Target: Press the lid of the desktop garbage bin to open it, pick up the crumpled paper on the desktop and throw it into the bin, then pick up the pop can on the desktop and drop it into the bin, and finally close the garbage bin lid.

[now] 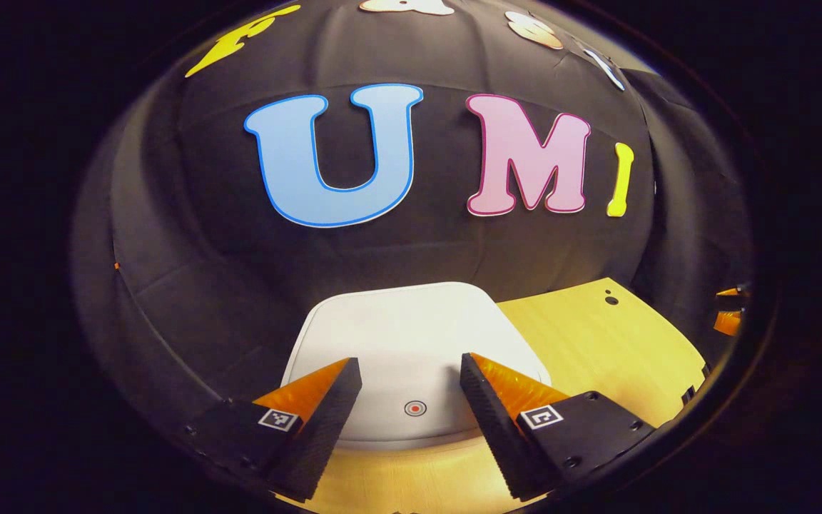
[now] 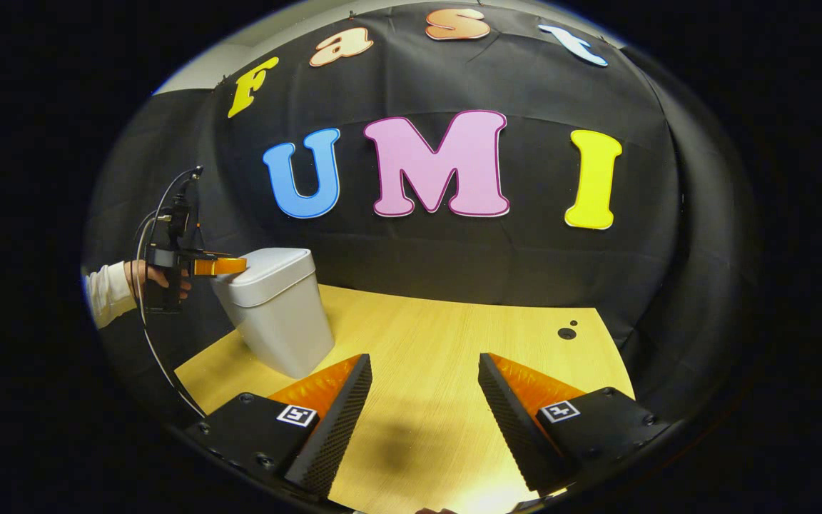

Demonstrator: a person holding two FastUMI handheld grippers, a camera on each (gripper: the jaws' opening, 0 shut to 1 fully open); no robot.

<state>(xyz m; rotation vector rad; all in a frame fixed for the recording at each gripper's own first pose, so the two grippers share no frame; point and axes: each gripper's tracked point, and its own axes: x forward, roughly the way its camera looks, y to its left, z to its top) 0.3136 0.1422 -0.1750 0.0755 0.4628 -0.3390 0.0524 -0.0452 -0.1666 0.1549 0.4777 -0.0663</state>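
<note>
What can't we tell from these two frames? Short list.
- Contact: in the left gripper view the left gripper hangs open over the bin lid; touch unclear, seen from above.
- Bin contents: the shut lid hides them in the right gripper view.
- Bin's rear and base: cut off by the lid in the left gripper view.
- Dark spots on the table: too small to identify.
- Person beyond the hand: cut off at the edge.

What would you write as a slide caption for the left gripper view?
The open left tool hovers above the closed white lid of the desktop bin, fingers either side of its round press button.
</note>
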